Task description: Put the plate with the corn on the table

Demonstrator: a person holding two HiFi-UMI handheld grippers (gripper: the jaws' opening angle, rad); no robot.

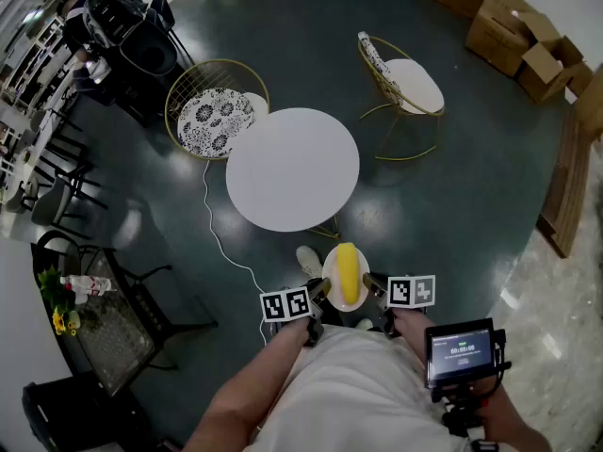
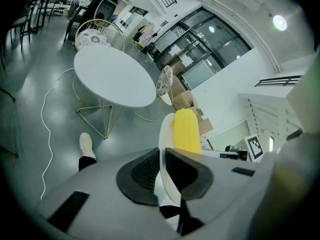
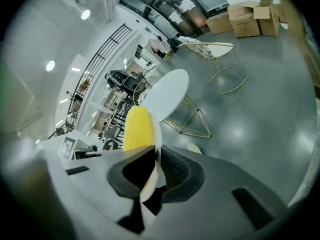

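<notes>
A white plate (image 1: 332,273) with a yellow corn cob (image 1: 349,272) on it is held level in the air, in front of the person and short of the round white table (image 1: 292,168). My left gripper (image 1: 321,287) is shut on the plate's left rim and my right gripper (image 1: 371,287) is shut on its right rim. In the left gripper view the plate (image 2: 165,134) runs edge-on between the pads, with the corn (image 2: 186,131) on its right side. The right gripper view shows the plate's rim (image 3: 156,134) pinched between the pads, the corn (image 3: 137,128) beside it and the table (image 3: 166,94) beyond.
Two gold wire chairs, a patterned-cushion chair (image 1: 215,111) and a white-cushion chair (image 1: 403,85), stand beyond the table. A white cable (image 1: 219,238) trails on the dark floor. Cardboard boxes (image 1: 513,26) sit far right. A black rack with flowers (image 1: 89,314) stands at left. A shoe (image 1: 307,260) shows below the plate.
</notes>
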